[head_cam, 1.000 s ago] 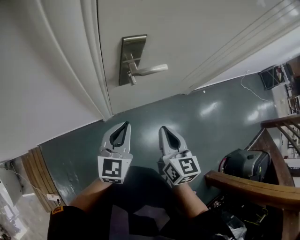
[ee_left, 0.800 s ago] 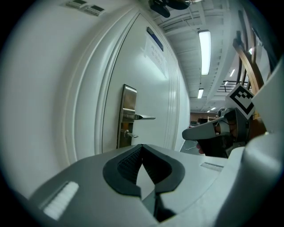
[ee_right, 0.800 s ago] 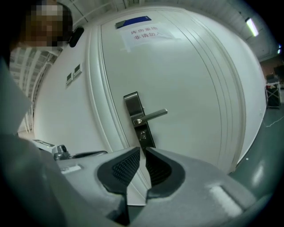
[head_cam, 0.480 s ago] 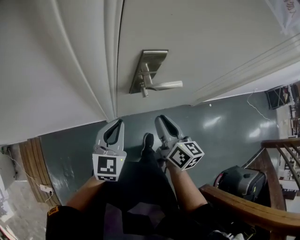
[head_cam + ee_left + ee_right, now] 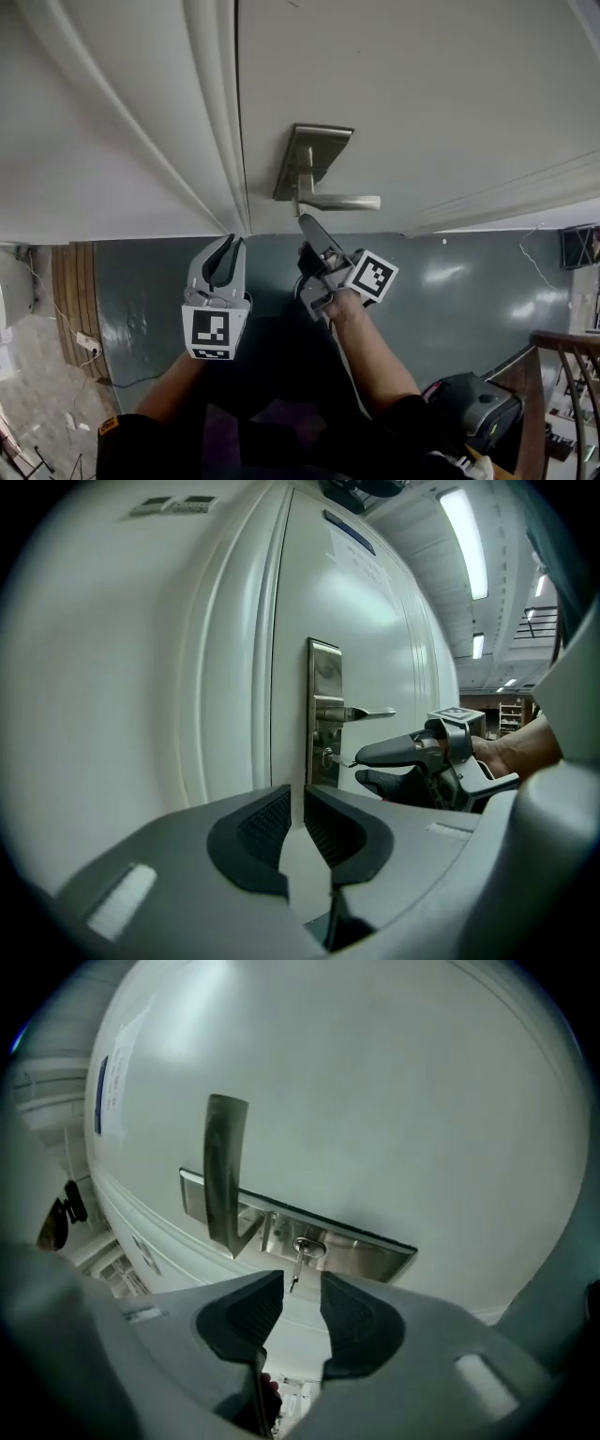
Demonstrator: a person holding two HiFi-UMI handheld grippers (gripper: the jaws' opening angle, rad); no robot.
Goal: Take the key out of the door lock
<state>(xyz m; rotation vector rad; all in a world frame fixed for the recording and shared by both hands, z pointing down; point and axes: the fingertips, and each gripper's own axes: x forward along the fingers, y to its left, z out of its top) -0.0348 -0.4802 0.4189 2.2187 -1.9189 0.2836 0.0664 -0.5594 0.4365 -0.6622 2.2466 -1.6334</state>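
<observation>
Silver metal marks the key (image 5: pixel 300 1260), seated in the cylinder of the brushed lock plate (image 5: pixel 366 1256), just below the lever handle (image 5: pixel 223 1171) on the white door (image 5: pixel 422 94). Its free end sticks out toward the right tongs (image 5: pixel 301 1280). Those tongs have just been opening and are spread wide. The key's end is seen right at the mouth of the gap, just ahead of the pads and not pressed by them. The step in hand is judged to be the approach for the grasp. It would be done well if the tongs were eased forward along the key's own line until both pads flank it, then closed firmly and drawn straight back without twisting, so that the blade is not jammed. The left tongs (image 5: pixel 297 791), held off to the side near the door's edge, are brought together on nothing.
</observation>
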